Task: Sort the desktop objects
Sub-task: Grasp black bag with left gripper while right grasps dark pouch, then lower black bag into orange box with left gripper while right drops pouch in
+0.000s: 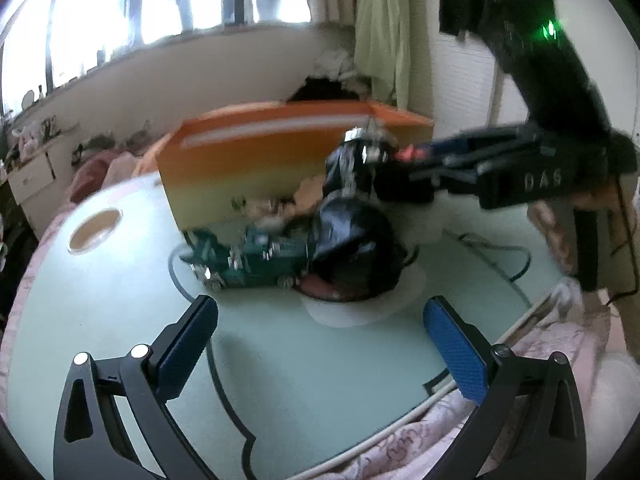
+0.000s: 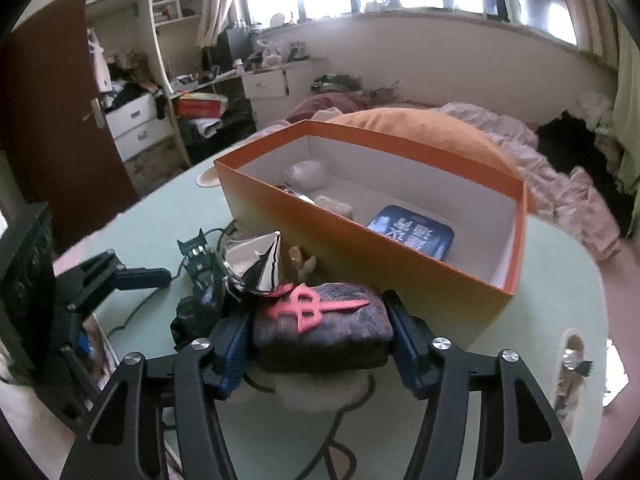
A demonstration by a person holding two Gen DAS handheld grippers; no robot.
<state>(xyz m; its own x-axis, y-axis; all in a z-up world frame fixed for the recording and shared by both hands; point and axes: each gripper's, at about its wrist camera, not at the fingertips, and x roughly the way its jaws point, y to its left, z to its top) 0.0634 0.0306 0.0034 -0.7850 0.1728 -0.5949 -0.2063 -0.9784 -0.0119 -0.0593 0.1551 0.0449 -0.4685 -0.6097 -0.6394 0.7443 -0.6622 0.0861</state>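
My right gripper [image 2: 320, 332] is shut on a dark block with a pink emblem [image 2: 320, 320] and holds it above the table, near the front wall of the open orange box [image 2: 360, 248]. The box holds a blue tin [image 2: 412, 232] and wrapped items. In the left wrist view the right gripper [image 1: 384, 160] hangs beside the orange box [image 1: 248, 168]. My left gripper [image 1: 320, 340] is open and empty above the pale green table [image 1: 320, 380]. A green toy car [image 1: 248, 260] and a black crumpled bag [image 1: 356, 248] lie ahead of it.
A silver foil wrapper [image 2: 256, 264] and the green toy [image 2: 200, 256] lie left of the box. A white plate [image 1: 360, 312] sits under the black bag. A cable [image 1: 500, 256] runs across the table. Bedding [image 2: 560, 184] lies beyond the table.
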